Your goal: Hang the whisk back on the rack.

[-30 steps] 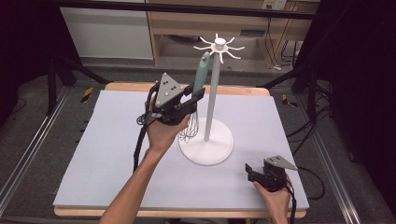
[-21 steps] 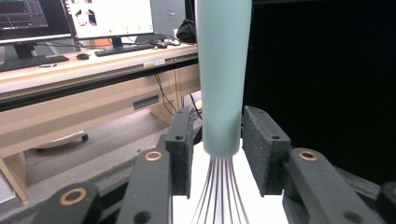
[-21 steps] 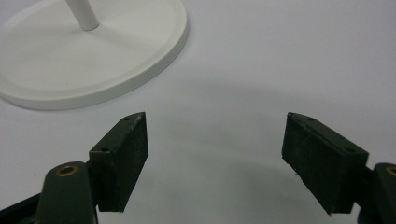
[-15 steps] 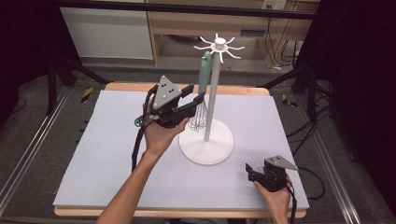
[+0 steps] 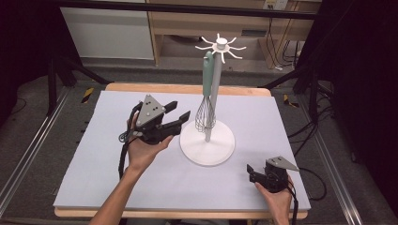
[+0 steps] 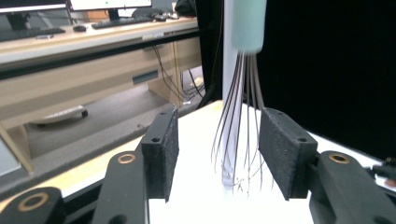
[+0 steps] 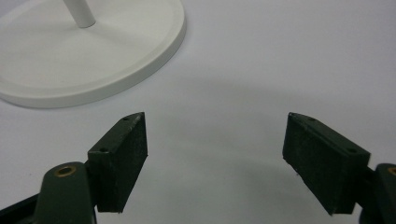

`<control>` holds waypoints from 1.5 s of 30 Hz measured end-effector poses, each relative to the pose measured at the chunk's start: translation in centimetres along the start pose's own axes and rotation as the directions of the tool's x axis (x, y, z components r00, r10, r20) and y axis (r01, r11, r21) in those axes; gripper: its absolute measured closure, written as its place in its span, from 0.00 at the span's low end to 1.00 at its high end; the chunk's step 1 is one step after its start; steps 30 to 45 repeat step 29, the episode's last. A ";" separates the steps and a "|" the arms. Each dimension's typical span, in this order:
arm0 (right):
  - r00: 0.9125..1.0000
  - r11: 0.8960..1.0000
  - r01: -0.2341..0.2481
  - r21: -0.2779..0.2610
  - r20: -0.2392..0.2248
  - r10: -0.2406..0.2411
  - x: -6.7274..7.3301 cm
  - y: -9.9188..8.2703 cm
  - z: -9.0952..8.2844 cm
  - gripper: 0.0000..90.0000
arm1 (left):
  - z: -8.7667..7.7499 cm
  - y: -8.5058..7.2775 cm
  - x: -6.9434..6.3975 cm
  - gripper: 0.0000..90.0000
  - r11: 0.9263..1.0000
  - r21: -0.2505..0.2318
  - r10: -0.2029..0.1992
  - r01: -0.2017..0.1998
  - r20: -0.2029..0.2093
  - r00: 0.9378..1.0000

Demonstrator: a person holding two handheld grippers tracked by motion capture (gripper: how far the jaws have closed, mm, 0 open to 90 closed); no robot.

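High view: whisk (image 5: 205, 101) hangs from stand (image 5: 207, 140) at frame centre; left gripper (image 5: 180, 116) just left of wires, jaws just opened, apart from whisk. Right gripper (image 5: 251, 172) lower right, well apart.
Left gripper view: wires between parted pads, untouched.
Right gripper view: jaws wide, nothing between; stand base upper left.

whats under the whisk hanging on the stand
The whisk hangs from a hook, its wires over the stand's round white base, beside the pole. Whether the wires touch the base cannot be told.
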State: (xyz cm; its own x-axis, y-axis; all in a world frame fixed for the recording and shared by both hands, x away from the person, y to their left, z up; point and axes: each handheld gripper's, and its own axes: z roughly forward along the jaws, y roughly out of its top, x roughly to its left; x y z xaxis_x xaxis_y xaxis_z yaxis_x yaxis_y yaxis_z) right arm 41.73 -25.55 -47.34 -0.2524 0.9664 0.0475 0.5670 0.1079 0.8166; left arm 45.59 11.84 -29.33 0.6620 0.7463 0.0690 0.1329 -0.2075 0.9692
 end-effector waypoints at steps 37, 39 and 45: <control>1.000 0.999 -0.010 0.041 0.026 0.009 -0.4 -0.1 0.6 0.14 | -5.8 -15.3 6.5 0.35 0.947 0.291 -0.087 0.139 -0.185 0.979; 1.000 0.999 -0.010 0.041 0.026 0.009 -0.4 -0.1 0.6 0.14 | -5.8 -15.3 6.5 0.35 0.947 0.291 -0.087 0.139 -0.185 0.979; 1.000 0.999 -0.010 0.041 0.026 0.009 -0.4 -0.1 0.6 0.14 | -5.8 -15.3 6.5 0.35 0.947 0.291 -0.087 0.139 -0.185 0.979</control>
